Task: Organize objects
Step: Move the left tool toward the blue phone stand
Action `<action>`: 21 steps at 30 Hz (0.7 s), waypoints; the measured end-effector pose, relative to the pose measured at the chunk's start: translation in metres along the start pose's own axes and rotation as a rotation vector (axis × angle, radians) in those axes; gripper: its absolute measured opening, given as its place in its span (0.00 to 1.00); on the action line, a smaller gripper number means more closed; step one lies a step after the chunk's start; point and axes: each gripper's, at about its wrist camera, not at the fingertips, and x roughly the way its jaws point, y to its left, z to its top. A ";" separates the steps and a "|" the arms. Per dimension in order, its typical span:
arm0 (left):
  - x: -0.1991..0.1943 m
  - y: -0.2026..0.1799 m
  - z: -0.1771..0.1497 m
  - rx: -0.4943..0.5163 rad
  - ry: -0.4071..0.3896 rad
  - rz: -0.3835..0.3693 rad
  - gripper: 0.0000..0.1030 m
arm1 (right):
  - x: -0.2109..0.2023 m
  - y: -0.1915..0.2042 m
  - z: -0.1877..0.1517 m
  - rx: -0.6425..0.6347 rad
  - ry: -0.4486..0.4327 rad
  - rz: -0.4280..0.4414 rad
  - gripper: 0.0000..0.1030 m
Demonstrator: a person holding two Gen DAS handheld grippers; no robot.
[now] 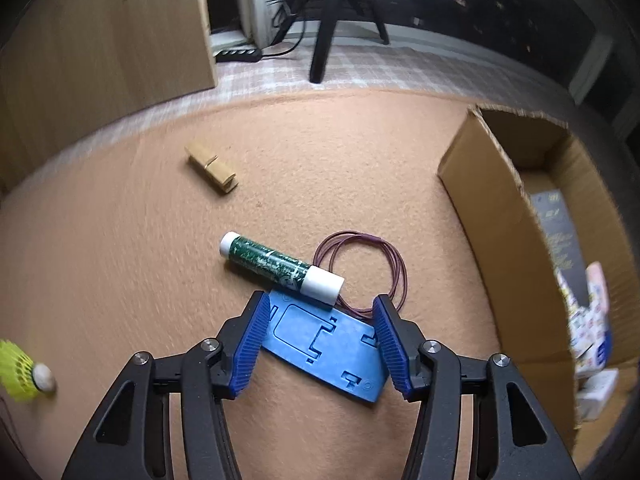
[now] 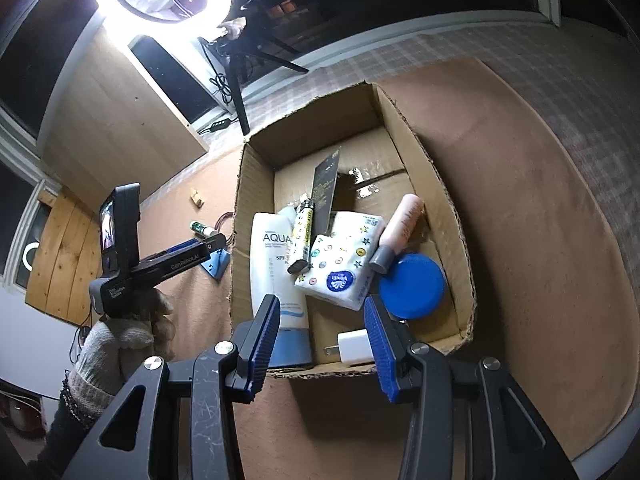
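Rough corrugated cardboard box sits on tan felt mat, holding a smooth white tube, tissue pack, pink bottle and round blue lid. My left gripper tilts steeply down, ribbed blue jaws spread, straddling a flat blue plastic plate without pinching. At twelve o'clock lies a green cylindrical stick, touching the plate. My right gripper hovers over the box, jaws apart, empty.
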 end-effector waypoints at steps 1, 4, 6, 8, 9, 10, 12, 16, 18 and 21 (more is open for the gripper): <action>0.000 -0.002 0.000 0.017 -0.003 0.007 0.55 | 0.000 0.000 0.000 0.001 0.001 0.001 0.39; 0.000 -0.003 -0.003 0.061 -0.013 0.018 0.57 | 0.000 0.002 0.000 0.005 -0.003 0.010 0.39; -0.002 0.000 -0.005 0.066 -0.008 0.018 0.57 | 0.000 0.005 0.000 0.008 -0.008 0.020 0.39; -0.004 0.005 -0.009 0.061 -0.005 0.018 0.56 | 0.000 0.009 0.000 0.003 -0.007 0.031 0.39; -0.004 0.008 -0.012 0.057 -0.006 0.016 0.56 | 0.001 0.010 -0.001 -0.001 -0.006 0.034 0.39; -0.005 0.012 -0.014 0.055 -0.006 0.018 0.56 | 0.001 0.013 -0.001 -0.006 -0.006 0.036 0.39; -0.006 0.020 -0.021 0.044 0.006 0.003 0.55 | 0.001 0.016 -0.002 -0.012 -0.004 0.040 0.39; -0.012 0.039 -0.034 0.006 0.003 -0.030 0.48 | 0.004 0.022 -0.004 -0.020 0.001 0.046 0.39; -0.015 0.048 -0.040 0.006 0.002 -0.030 0.46 | 0.006 0.026 -0.005 -0.026 0.008 0.047 0.39; -0.019 0.059 -0.046 -0.011 0.002 -0.031 0.42 | 0.010 0.035 -0.006 -0.043 0.017 0.054 0.39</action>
